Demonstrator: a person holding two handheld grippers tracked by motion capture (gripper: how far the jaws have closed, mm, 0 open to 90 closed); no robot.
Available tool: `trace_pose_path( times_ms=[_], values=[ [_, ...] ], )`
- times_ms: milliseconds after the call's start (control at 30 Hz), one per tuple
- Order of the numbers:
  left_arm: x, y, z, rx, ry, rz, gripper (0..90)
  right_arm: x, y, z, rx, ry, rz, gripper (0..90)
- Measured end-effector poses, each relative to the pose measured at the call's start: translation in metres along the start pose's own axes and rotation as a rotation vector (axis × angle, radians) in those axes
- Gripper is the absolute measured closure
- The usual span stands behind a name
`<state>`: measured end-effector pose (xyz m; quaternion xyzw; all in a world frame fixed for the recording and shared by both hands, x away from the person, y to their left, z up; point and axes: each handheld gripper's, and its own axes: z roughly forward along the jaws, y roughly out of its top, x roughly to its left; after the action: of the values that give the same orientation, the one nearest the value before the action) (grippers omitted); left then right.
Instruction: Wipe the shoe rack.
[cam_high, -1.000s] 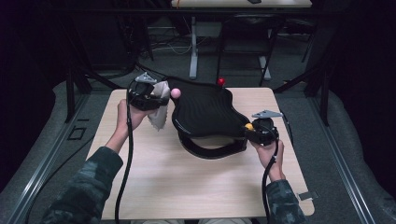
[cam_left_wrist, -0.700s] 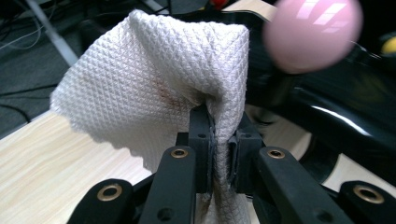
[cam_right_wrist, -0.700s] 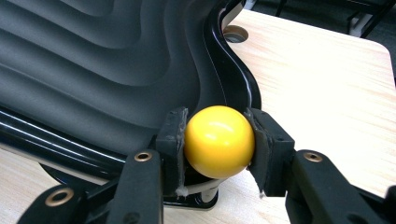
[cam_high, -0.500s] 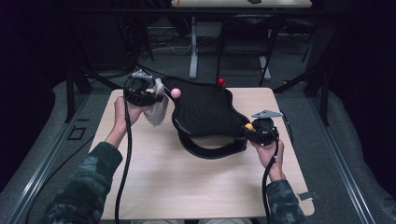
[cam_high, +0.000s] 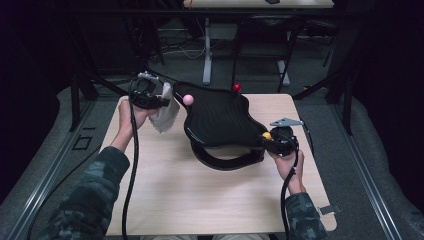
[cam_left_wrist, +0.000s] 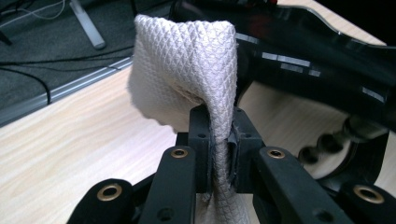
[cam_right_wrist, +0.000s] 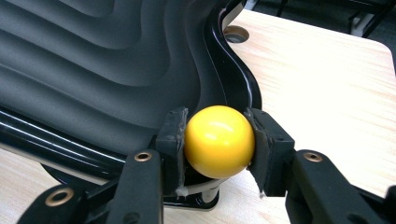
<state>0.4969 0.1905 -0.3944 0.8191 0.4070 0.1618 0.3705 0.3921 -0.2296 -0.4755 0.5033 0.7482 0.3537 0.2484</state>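
White cloth (cam_left_wrist: 187, 74), woven in a fine raised diamond pattern, is pinched in a soft fold between the pads of the left claw (cam_left_wrist: 219, 149), which is clenched on it; the fabric rises above the jaws in a rounded hump and hangs down in a loose drape. In the high view the cloth (cam_high: 165, 114) sits at the far left of the wooden surface (cam_high: 200, 200), just beside the left edge of a black glossy tray (cam_high: 220, 120) with a wavy outline. That tray is moulded plastic, its inner face stepped in smooth curved ridges and its rim shiny, reflecting light in strips. It stands on a curved black base (cam_high: 225, 159). Round knobs stick up from its edge: a pink ball (cam_high: 188, 99) close to the cloth, a red ball (cam_high: 236, 88) at the far side, and a yellow ball (cam_right_wrist: 219, 141), smooth and glossy, at the near right. The right claw (cam_right_wrist: 217, 144) is grasping that yellow ball, its pads pressed on both sides. The surface is pale wood grain with rounded corners.
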Motion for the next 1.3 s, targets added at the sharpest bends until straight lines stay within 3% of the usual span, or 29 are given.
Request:
trace_pose_path(
  times_ms=[200,433,633,700,767,967,1033,1100,1167,1300],
  values=[
    [0.001,-0.019,-0.011,0.035,0.011,0.002,81.9,0.0,0.0,0.0,0.002,-0.001,0.001,59.7],
    [0.001,-0.049,-0.027,0.051,0.006,-0.034,81.8,0.0,0.0,0.0,0.001,0.0,0.004,59.7],
    [-0.003,-0.09,-0.032,0.082,-0.002,-0.065,81.8,0.0,0.0,0.0,-0.003,-0.002,0.005,59.6],
    [-0.004,-0.101,-0.033,0.093,0.015,-0.068,81.8,0.0,0.0,0.0,-0.001,0.0,0.007,59.6],
    [-0.005,-0.115,-0.036,0.089,0.008,-0.098,81.7,0.0,0.0,0.0,-0.001,-0.001,0.007,59.6],
    [-0.011,-0.145,-0.039,0.117,0.05,-0.116,81.3,0.001,0.0,0.0,0.001,-0.011,0.006,59.5],
    [-0.015,-0.151,-0.04,0.134,0.058,-0.116,80.8,0.001,0.0,0.0,0.004,-0.01,0.006,59.4],
    [-0.017,-0.151,-0.041,0.156,0.069,-0.082,80.7,0.001,0.001,0.0,0.005,-0.011,0.005,59.3],
    [-0.019,-0.154,-0.041,0.146,0.073,-0.092,81.0,0.001,0.0,0.0,0.005,-0.011,0.006,59.2],
    [-0.022,-0.165,-0.033,0.177,0.077,-0.099,81.6,0.002,0.001,0.0,0.004,-0.026,0.008,56.3]
  ],
)
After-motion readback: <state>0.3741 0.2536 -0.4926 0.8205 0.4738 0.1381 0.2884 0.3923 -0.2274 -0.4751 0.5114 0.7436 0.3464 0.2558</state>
